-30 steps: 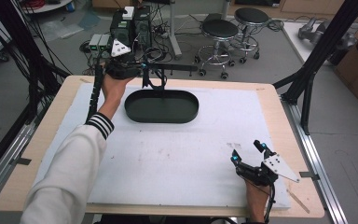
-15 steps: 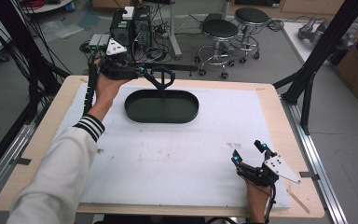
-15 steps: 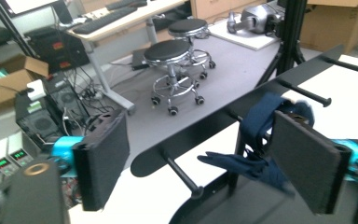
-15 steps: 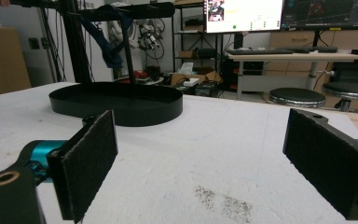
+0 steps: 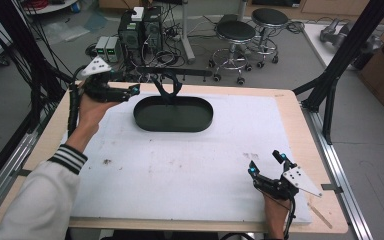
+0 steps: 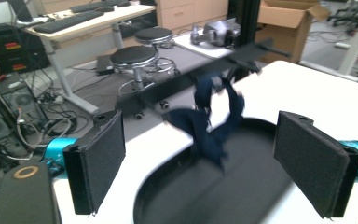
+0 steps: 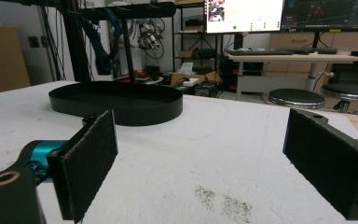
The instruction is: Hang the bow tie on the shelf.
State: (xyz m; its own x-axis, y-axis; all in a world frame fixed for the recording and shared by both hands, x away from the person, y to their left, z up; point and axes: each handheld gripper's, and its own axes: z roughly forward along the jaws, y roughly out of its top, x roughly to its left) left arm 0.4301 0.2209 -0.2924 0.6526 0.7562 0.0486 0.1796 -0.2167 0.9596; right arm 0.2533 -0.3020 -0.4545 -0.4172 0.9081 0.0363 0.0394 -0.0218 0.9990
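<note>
A wooden table (image 5: 45, 145) carries a white mat (image 5: 190, 165) that stops short of every edge, leaving a bare wood border; most of the mat lies open between the two hands. At the far middle of the mat stands a black oval tray (image 5: 173, 115), from which a post rises to a horizontal black bar (image 5: 180, 73). A dark blue strap (image 5: 169, 89) hangs from that bar above the tray's far rim. The left gripper (image 5: 130, 91), held level at the far left corner just beside the tray, has just been opening its jaws; they now stand wide with nothing between them, and in the left gripper view the strap (image 6: 212, 121) hangs ahead of them, untouched. The right gripper (image 5: 266, 164) rests at the near right edge of the mat, well apart from the tray, jaws wide and empty. Black frame posts (image 5: 330, 80) flank the table's right side; stools (image 5: 236, 32) and computers (image 5: 140, 30) stand on the floor beyond the far edge.
</note>
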